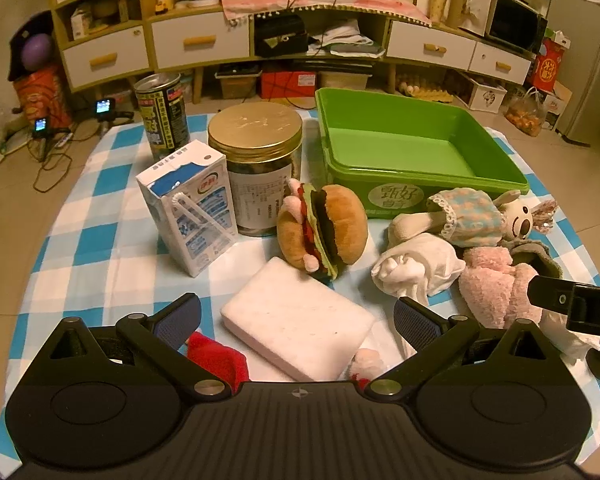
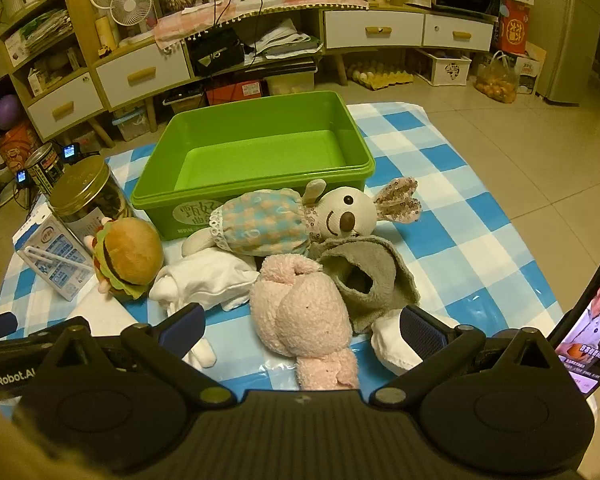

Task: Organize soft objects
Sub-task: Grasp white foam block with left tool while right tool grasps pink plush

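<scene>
A green bin (image 1: 416,184) (image 2: 180,200) stands empty at the back of the checked cloth. In front of it lie a plush burger (image 1: 324,232) (image 2: 128,256), a rabbit doll in a blue dress (image 1: 476,216) (image 2: 268,224), a white cloth (image 1: 420,268) (image 2: 208,276), a pink fluffy sock (image 1: 500,288) (image 2: 300,316) and a grey sock (image 2: 364,276). My left gripper (image 1: 296,320) is open around a white sponge block (image 1: 300,328). A red plush piece (image 1: 216,360) lies by its left finger. My right gripper (image 2: 300,324) is open, the pink sock between its fingers.
A milk carton (image 1: 192,220) (image 2: 56,260), a gold-lidded jar (image 1: 256,160) (image 2: 88,196) and a dark can (image 1: 162,116) (image 2: 44,172) stand at the left. A phone screen (image 2: 592,336) is at the right edge. Cabinets line the back wall.
</scene>
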`<state>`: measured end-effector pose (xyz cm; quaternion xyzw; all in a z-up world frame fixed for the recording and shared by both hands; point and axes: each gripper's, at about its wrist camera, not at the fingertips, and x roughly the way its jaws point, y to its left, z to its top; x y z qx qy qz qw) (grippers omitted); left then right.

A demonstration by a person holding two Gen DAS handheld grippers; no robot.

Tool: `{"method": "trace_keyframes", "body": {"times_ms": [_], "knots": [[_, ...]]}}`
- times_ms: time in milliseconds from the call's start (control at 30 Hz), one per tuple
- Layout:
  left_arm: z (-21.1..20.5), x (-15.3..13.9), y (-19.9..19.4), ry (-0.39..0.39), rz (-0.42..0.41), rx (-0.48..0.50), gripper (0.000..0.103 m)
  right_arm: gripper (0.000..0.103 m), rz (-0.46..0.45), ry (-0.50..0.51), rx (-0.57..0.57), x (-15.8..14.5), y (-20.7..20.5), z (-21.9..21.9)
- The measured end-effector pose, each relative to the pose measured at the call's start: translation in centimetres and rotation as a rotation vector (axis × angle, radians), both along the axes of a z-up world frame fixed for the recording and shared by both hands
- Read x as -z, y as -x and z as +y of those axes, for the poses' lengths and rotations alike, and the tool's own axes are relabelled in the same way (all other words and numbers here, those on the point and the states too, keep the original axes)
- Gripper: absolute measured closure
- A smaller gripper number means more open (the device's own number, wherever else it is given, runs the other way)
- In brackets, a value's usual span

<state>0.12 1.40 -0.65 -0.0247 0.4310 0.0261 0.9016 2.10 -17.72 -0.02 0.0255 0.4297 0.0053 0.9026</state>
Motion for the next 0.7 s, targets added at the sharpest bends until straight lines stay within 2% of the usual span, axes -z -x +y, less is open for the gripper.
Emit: {"method": "trace_keyframes", "body": {"times_ms": [267, 467, 567, 700], "knots": [[1.5, -0.4, -0.2, -0.005, -0.008, -0.016, 0.005, 0.029, 0.010, 0.000, -0.012, -0.1, -0.5, -0.3], [2.9, 0.2, -0.5, -0.025, 0.009, 0.008, 0.005, 0.029, 0.040, -0.022, -0.016, -0.1, -1.2, -1.1], [3.6, 1.0, -0.7, -0.048, 0.028, 0.002, 0.005, 0.029, 0.071, -0.055, -0.032, 0.2, -1.6, -1.4], [4.9, 1.9, -1.2, -0.013, 0.084, -0.018, 0.006, 0.029, 0.111, -0.099, -0.060, 0.7, -2.2, -1.4]]}}
